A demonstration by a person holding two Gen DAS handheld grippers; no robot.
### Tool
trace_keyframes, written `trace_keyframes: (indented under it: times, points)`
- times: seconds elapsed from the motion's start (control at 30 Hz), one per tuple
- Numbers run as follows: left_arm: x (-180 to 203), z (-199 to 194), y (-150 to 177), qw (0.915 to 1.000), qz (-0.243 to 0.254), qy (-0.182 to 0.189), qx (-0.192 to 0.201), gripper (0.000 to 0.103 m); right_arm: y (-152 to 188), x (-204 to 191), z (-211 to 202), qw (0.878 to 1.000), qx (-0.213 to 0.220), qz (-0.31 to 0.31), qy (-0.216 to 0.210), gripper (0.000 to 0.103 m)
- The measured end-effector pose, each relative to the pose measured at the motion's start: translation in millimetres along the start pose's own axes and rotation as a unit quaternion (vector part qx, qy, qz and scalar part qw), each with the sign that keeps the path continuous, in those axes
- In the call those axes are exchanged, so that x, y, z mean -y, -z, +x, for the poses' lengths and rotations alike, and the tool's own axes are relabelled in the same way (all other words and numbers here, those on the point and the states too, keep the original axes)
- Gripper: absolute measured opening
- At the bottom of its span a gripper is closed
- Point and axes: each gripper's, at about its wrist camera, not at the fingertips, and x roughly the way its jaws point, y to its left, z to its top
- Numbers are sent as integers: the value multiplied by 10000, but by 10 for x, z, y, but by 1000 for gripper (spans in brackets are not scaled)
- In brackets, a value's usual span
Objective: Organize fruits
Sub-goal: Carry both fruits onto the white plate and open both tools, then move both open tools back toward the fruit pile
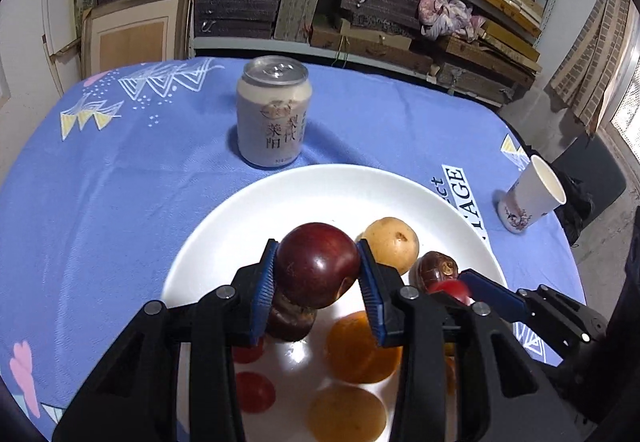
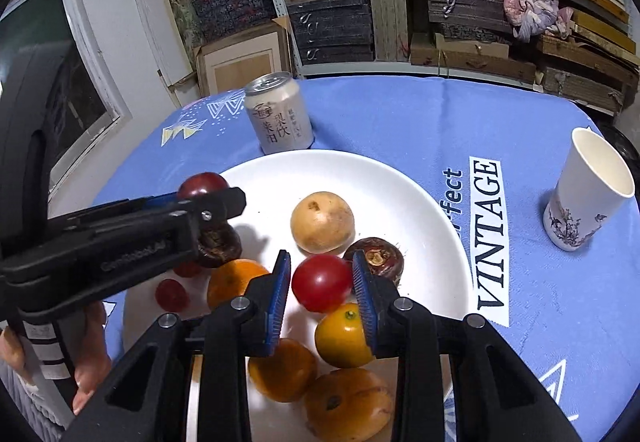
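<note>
- Left wrist view: the left gripper (image 1: 318, 274) is clenched on a dark red plum (image 1: 318, 265), its blue pads pressed against either side of the fruit, held above the white plate (image 1: 320, 190).
- On the plate beneath and beside it lie a dark brown chestnut-like fruit (image 1: 290, 322), a pale yellow round fruit (image 1: 392, 244), a second brown fruit (image 1: 438, 267), orange fruits (image 1: 360, 348) and small red fruits (image 1: 254, 392), the nearer ones blurred.
- A drink can (image 1: 273, 110) stands upright on the blue tablecloth (image 1: 120, 182) just behind the plate; a paper cup (image 1: 532, 194) stands well apart at the right.
- The right gripper (image 1: 460, 288) enters from the right edge with a red fruit (image 1: 454, 288) at its tip.
- Right wrist view: the right gripper (image 2: 322, 282) grasps a small red tomato (image 2: 321, 282) between its blue pads, over the plate (image 2: 400, 202).
- Below it lie a yellow-orange citrus (image 2: 344, 338) and two orange fruits (image 2: 282, 368); the pale yellow fruit (image 2: 322, 222) and a brown fruit (image 2: 380, 258) lie just beyond.
- The left gripper (image 2: 200, 194), held by a hand (image 2: 90, 362), crosses from the left with the plum (image 2: 202, 184) at its tip.
- The can (image 2: 279, 114) and cup (image 2: 588, 190) stand on the cloth (image 2: 400, 114).
</note>
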Motion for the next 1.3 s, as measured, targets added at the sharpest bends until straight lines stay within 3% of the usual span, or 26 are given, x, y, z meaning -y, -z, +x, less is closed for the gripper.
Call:
trace_keyframes:
  times: [0.23,0.27,0.3,0.37,0.43,0.6,0.73,0.87,0.97,1.07,1.2,1.3]
  points:
    - [4,110,28,9999,-14,74,-149,39,52,-45,5,10000,22,-93,17,38]
    - [-2,96,29,9999,-42,96,-128,42,52,-50,-9,9999,40,-99,6,43]
    - [-5,65,27,9999,-61,106,-80,55,45,-42,-33,9999,77,-95,-8,48]
    - [-13,-60,35,9998,-100,-37,187,79,45,-43,-107,9998,181,-54,-47,68]
    - [-26,-203,60,9991,-113,-66,406,82,46,-33,-207,9995,302,13,-127,71]
    - [-159,-658,227,9984,-292,5,493,83,71,-93,-470,9987,438,152,-215,83]
    - [-387,-1161,565,9956,-436,-244,799,90,249,-264,-818,9983,532,-59,-229,88]
    - [-656,-1551,1078,9915,-762,-410,969,93,686,-275,-1289,9946,1021,53,-163,96]
    - [-864,-1666,1541,9882,-1144,-431,923,93,1110,-187,-1556,9898,1383,323,-73,100]
    - [-1006,-1653,1984,9855,-1480,-563,616,93,1471,-78,-1651,9889,1347,622,-68,100]
    - [-996,-1780,2275,9860,-1449,-594,574,93,1739,-158,-1773,9888,1343,618,-186,100]
    - [-900,-1879,2364,9876,-1201,-728,701,93,1888,-362,-1837,9900,1400,155,0,100]
